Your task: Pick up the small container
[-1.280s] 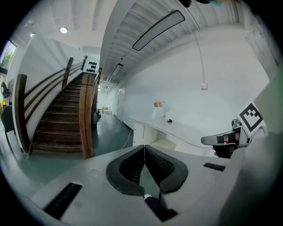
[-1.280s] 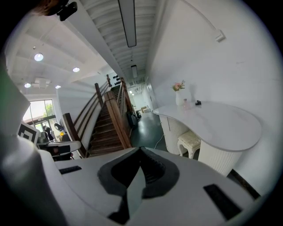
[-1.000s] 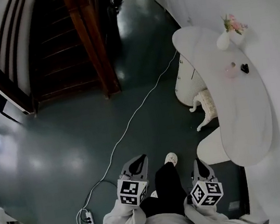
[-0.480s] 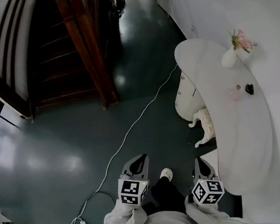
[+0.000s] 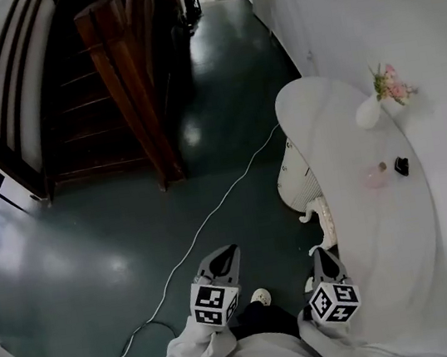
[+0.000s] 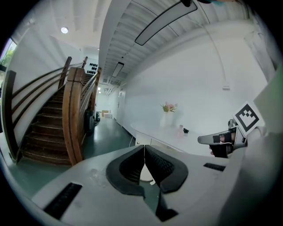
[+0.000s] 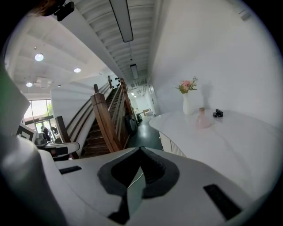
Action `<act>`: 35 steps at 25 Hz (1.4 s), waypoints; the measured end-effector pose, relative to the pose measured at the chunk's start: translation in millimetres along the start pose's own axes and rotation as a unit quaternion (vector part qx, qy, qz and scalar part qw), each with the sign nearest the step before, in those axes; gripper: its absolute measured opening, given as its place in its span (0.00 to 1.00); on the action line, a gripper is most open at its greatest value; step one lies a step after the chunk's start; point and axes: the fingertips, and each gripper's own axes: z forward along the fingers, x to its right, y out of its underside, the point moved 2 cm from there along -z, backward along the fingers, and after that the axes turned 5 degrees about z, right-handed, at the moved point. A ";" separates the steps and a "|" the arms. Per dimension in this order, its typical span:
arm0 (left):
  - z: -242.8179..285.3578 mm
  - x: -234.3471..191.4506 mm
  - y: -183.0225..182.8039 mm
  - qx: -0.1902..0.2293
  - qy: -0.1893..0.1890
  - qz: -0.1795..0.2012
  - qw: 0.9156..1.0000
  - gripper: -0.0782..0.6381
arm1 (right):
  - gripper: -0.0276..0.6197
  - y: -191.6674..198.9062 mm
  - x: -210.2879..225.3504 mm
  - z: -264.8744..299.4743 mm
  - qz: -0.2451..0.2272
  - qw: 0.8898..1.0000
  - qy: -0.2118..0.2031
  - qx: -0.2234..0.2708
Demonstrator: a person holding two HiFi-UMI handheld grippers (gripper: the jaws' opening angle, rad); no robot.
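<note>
Left gripper (image 5: 223, 258) and right gripper (image 5: 321, 255) clenched on nothing, steps closer to the desk (image 5: 372, 263), brings the small pink container (image 5: 375, 176) nearer, leaves it well out of reach.

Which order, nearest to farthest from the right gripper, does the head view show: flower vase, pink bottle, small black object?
1. Pink bottle, mid table.
2. Small black object, right of it.
3. Flower vase, farther along.

No words or numbers can be read — only square coded markers on the left claw (image 5: 227, 253) and right claw (image 5: 319, 254).
</note>
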 end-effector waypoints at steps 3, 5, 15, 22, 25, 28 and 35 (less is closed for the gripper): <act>17.2 -0.1 -3.6 -0.001 0.002 0.003 1.000 0.13 | 0.12 -6.8 9.2 13.0 0.000 1.000 -0.001 0.001; 27.2 1.1 -4.4 -0.002 0.005 0.004 1.000 0.13 | 0.12 -9.8 15.4 19.6 0.002 1.000 0.001 0.002; 43.4 11.9 2.6 -0.014 0.017 0.008 1.000 0.13 | 0.12 -0.3 29.6 25.5 0.013 1.000 0.004 -0.006; 37.5 10.5 7.4 -0.019 0.011 0.006 1.000 0.13 | 0.12 8.8 32.9 23.4 0.021 1.000 0.008 -0.009; 41.8 8.3 6.5 -0.019 0.011 0.006 1.000 0.13 | 0.12 5.3 37.2 23.5 0.024 1.000 0.014 -0.002; 55.8 10.2 0.4 -0.015 0.023 0.013 1.000 0.13 | 0.12 -2.6 46.7 27.6 0.030 0.999 0.027 0.009; 104.6 14.4 -21.8 -0.009 0.058 0.033 0.998 0.13 | 0.12 -29.0 73.0 46.0 0.045 0.997 0.058 0.033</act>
